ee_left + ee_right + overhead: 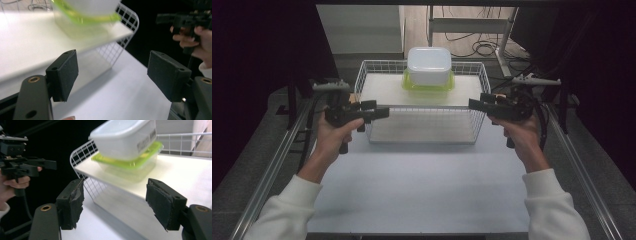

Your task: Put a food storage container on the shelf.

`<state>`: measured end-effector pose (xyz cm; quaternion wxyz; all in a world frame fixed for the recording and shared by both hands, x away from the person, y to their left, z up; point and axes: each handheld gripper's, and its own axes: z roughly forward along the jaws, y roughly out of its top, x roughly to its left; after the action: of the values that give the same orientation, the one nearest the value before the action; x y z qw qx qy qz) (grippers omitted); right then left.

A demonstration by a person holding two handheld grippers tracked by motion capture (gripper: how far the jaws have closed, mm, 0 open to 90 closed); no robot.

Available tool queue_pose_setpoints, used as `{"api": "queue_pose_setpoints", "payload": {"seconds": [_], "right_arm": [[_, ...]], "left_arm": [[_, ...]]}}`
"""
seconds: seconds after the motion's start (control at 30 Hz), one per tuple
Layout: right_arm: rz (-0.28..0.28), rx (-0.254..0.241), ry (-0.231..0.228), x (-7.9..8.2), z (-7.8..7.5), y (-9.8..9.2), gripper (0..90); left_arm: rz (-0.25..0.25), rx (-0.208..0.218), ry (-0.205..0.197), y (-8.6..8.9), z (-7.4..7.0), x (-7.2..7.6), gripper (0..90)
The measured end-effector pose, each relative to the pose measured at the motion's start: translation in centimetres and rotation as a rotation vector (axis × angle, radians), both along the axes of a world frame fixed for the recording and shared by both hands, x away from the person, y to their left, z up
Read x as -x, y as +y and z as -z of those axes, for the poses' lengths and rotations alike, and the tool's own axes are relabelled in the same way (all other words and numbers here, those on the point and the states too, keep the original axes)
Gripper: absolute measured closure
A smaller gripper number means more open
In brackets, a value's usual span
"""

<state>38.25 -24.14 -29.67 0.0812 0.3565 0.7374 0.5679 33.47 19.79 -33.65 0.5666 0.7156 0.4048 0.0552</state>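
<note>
A white wire basket (pixel 427 134) stands at the table's far middle with a white board (pixel 382 90) lying across its top. On the board sits a clear tub with a green lid (pixel 428 86), and a white tub (pixel 429 65) is stacked on it. My left gripper (pixel 382 111) is at the basket's left side and points inward. My right gripper (pixel 474 104) mirrors it at the right side. Both are open with nothing between the jaws. The left gripper (pixel 113 72) faces the board and green tub (pixel 85 20). The right gripper (pixel 120 202) faces the stacked tubs (pixel 127 147).
The white tabletop (pixel 422 185) stretches in front of the basket. Metal rails (pixel 272 165) run along both sides. Cables (pixel 477 47) and a desk frame lie on the floor behind. The other hand and its gripper (pixel 185 20) appear across the basket, as does the left one (pixel 27 165).
</note>
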Motion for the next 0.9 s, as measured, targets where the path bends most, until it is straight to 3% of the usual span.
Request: {"api": "queue_pose_setpoints", "payload": {"seconds": [0.03, 0.07, 0.17, 0.23, 0.3, 0.33, 0.37, 0.4, 0.47, 0.53, 0.7, 0.77, 0.9], "right_arm": [[0.001, 0.020, -0.026, 1.0, 0.9, -0.1, 29.6], [0.001, 0.020, -0.026, 1.0, 0.9, -0.1, 29.6], [-0.003, 0.016, -0.029, 2.5, 2.8, -0.6, 29.0], [0.004, 0.037, -0.038, 4.1, 4.8, -1.2, 27.7], [0.009, 0.040, -0.038, 4.6, 5.4, -1.5, 27.4], [0.017, 0.049, -0.032, 5.6, 6.8, -2.1, 26.8], [0.019, 0.057, -0.026, 6.0, 7.3, -2.3, 26.5], [0.019, 0.057, -0.026, 6.0, 7.3, -2.3, 26.5], [0.027, 0.086, -0.002, 6.8, 8.8, -2.7, 25.5], [0.028, 0.121, 0.046, 7.6, 10.9, -2.9, 23.7], [0.027, 0.164, 0.085, 8.2, 13.3, -3.0, 21.4], [0.031, 0.187, 0.105, 8.2, 14.0, -3.0, 20.8], [0.027, 0.165, 0.104, 8.1, 14.3, -3.0, 20.4]], "left_arm": [[-0.008, -0.009, -0.002, 0.0, 0.8, 0.4, 24.4], [-0.016, -0.021, 0.001, 0.0, 1.6, 0.9, 24.4], [-0.014, -0.046, 0.032, 0.0, 4.0, 2.0, 24.4], [-0.020, -0.062, 0.047, 0.0, 5.6, 2.7, 24.3], [-0.026, -0.081, 0.072, 0.1, 7.2, 3.2, 24.3], [-0.025, -0.092, 0.101, 0.1, 8.5, 3.6, 24.1], [-0.025, -0.092, 0.101, 0.1, 8.5, 3.6, 24.0], [-0.031, -0.091, 0.115, 0.1, 9.3, 3.9, 24.0], [-0.027, -0.096, 0.143, 0.0, 10.6, 4.2, 24.2], [-0.026, -0.145, 0.151, -0.2, 11.4, 4.6, 23.8], [-0.040, -0.196, 0.153, -1.0, 12.7, 5.3, 23.8], [-0.033, -0.211, 0.154, -1.2, 13.0, 5.4, 23.4], [-0.051, -0.223, 0.150, -1.0, 13.3, 5.4, 23.4]]}}
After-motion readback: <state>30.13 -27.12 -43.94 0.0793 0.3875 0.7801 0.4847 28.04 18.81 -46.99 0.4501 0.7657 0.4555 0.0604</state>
